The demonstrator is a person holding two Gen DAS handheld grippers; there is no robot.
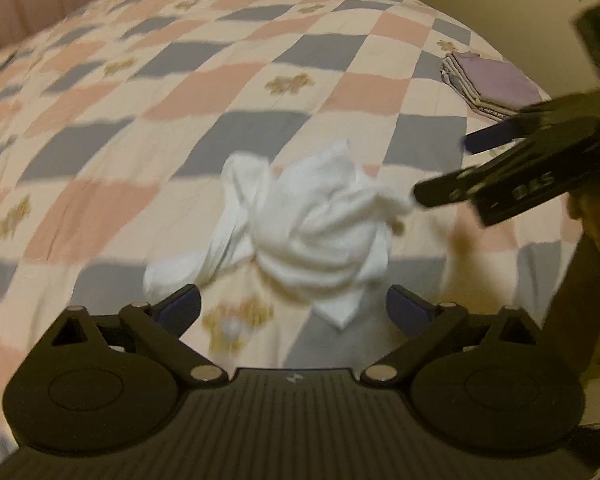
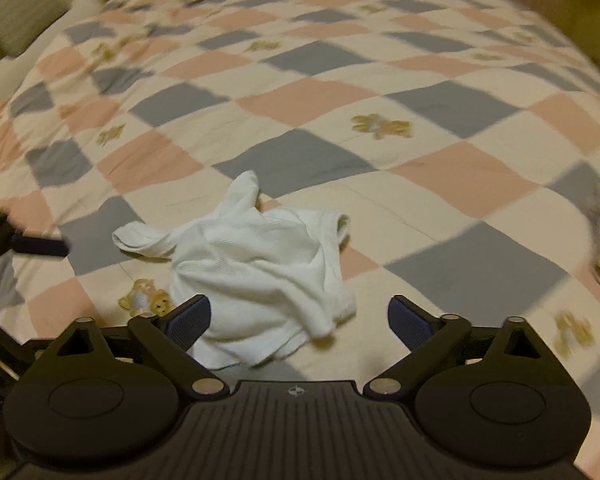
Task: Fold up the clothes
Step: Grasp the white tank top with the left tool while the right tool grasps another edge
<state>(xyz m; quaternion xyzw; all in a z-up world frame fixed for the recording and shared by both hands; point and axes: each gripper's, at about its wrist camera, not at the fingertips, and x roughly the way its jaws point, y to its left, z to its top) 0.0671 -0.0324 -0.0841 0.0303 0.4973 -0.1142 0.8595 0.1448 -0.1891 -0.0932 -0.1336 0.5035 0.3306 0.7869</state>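
Garment (image 2: 256, 276) lies crumpled on the bed (image 2: 440, 184), at 12 o'clock before both grippers, left (image 1: 294, 306) and right (image 2: 299, 316), jaws spread wide and holding nothing. I judge I should find an edge or strap and pinch it, not the bunched middle.

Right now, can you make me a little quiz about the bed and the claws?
1. True or false: the white garment lies crumpled on the checked quilt.
2. Which is it: is the left claw open or shut?
3. Fill in: the folded pile sits near the bed's ____.

Key: 1 true. 2 open, like the right claw. 3 edge.
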